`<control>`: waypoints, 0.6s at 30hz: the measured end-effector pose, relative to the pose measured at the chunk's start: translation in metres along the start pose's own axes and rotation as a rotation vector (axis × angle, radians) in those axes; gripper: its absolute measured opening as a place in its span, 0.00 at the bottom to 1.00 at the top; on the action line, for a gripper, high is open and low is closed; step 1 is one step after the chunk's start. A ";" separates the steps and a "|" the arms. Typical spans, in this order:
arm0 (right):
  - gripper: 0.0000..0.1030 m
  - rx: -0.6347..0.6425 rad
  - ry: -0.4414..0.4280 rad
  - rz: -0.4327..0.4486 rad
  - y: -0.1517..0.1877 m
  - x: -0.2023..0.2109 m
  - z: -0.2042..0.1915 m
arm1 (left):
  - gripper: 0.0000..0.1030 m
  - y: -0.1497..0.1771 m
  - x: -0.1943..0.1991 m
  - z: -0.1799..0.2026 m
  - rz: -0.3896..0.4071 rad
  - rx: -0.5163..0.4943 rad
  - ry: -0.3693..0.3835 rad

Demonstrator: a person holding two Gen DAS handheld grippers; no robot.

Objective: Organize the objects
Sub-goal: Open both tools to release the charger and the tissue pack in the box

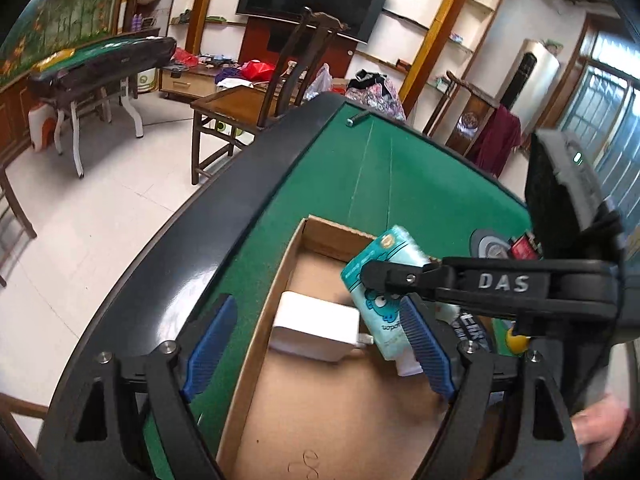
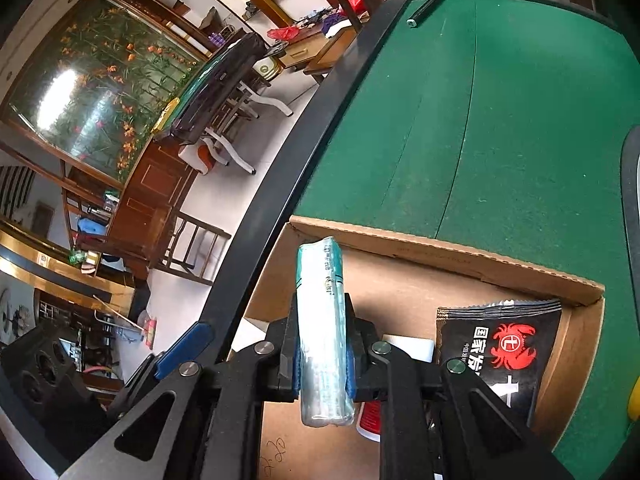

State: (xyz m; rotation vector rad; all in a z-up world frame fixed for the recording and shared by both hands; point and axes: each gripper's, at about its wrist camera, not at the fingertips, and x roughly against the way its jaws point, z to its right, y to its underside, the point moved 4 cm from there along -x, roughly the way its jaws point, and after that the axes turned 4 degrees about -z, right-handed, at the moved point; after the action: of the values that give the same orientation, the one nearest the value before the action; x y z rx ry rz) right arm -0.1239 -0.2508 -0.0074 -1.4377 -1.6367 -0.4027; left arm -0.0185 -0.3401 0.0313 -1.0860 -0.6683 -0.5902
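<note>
Right gripper [image 2: 322, 364] clamped on a teal tissue pack [image 2: 323, 320] at lower centre, held above an open cardboard box [image 2: 440, 258], black crab-printed packet [image 2: 504, 344] lying lower right inside it, left gripper [image 1: 320, 344] spread wide and empty over a white adapter [image 1: 314, 330], green table [image 2: 500, 120] beneath.

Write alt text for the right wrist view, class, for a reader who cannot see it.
The right gripper is shut on a pale teal tissue pack, holding it upright over an open cardboard box on a green felt table. A black snack packet with a red crab logo lies inside the box, to the right.
</note>
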 end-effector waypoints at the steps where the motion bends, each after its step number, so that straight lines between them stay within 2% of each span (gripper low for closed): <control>1: 0.20 0.001 0.006 0.006 0.000 0.001 0.000 | 0.80 0.000 0.006 -0.001 0.012 0.009 0.006; 3: 0.24 0.009 -0.002 0.017 0.000 0.006 0.000 | 0.81 0.001 0.019 -0.003 0.040 0.025 0.016; 5: 0.34 0.011 -0.015 0.027 0.000 0.010 0.000 | 0.82 0.002 0.033 -0.005 0.072 0.042 0.019; 8: 0.42 0.014 -0.010 0.049 -0.001 0.018 -0.002 | 0.83 0.003 0.046 -0.005 0.098 0.047 0.012; 12: 0.52 0.025 0.002 0.088 0.004 0.042 -0.001 | 0.85 0.006 0.056 -0.002 0.104 0.045 -0.001; 14: 0.62 0.036 0.008 0.113 0.010 0.059 0.001 | 0.86 0.009 0.060 0.003 0.101 0.039 -0.006; 18: 0.74 0.092 0.063 0.166 0.032 0.097 0.006 | 0.88 0.016 0.063 0.012 0.079 0.028 -0.009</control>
State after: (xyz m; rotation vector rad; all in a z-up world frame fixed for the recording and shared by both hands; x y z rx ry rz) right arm -0.0898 -0.1772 0.0554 -1.4640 -1.4545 -0.2718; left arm 0.0319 -0.3298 0.0720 -1.0850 -0.6368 -0.5068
